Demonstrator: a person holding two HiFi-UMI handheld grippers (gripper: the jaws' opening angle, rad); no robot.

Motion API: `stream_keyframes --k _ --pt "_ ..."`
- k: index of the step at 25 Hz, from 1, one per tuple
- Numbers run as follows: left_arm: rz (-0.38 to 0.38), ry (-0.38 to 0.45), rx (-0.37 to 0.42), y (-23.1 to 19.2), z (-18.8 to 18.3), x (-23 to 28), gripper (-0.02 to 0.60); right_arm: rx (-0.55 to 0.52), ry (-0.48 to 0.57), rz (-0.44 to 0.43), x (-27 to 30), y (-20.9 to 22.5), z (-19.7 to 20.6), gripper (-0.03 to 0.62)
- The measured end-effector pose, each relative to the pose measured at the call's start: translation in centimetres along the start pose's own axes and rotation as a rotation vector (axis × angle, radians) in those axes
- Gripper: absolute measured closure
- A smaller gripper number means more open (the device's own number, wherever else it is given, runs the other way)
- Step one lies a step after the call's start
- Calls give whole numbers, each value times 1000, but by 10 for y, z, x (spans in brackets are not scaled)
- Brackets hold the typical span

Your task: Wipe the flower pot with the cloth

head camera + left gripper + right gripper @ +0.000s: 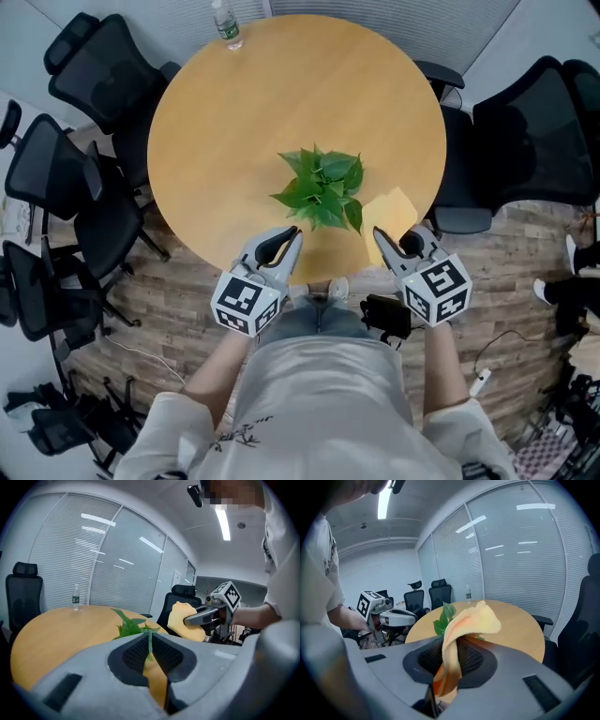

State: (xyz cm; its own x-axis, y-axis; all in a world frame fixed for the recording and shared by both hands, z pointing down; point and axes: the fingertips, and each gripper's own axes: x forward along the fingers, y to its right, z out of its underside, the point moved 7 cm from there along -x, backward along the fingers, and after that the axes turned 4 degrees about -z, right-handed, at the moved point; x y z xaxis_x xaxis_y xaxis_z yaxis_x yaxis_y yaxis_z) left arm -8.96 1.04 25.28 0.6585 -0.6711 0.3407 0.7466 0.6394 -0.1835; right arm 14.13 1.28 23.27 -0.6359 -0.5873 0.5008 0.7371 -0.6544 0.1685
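A green leafy plant [322, 186] stands near the front of the round wooden table [281, 103]; its leaves hide the flower pot in every view. My right gripper [378, 232] is shut on a yellow cloth [390, 210], which drapes up out of the jaws in the right gripper view, cloth [469, 623]. It is held just right of the plant. My left gripper [296, 232] hovers at the plant's front left. Its jaws stand together with only a thin slit, through which a bit of green plant [129, 625] and table show. Nothing is seen held in it.
A clear water bottle [226, 23] stands at the table's far edge. Black office chairs ring the table at the left [89, 66] and right [539, 122]. The person stands at the table's near edge, over wood-look flooring [178, 309].
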Motion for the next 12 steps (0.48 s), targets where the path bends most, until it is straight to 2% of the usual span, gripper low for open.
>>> stream_keyframes --k 3,12 --pt "-10 11 7 4 -17 -5 571 11 38 -8 -6 -9 -13 537" --pt "-12 64 16 6 -49 -9 571 9 115 -40 -14 -29 -47 539"
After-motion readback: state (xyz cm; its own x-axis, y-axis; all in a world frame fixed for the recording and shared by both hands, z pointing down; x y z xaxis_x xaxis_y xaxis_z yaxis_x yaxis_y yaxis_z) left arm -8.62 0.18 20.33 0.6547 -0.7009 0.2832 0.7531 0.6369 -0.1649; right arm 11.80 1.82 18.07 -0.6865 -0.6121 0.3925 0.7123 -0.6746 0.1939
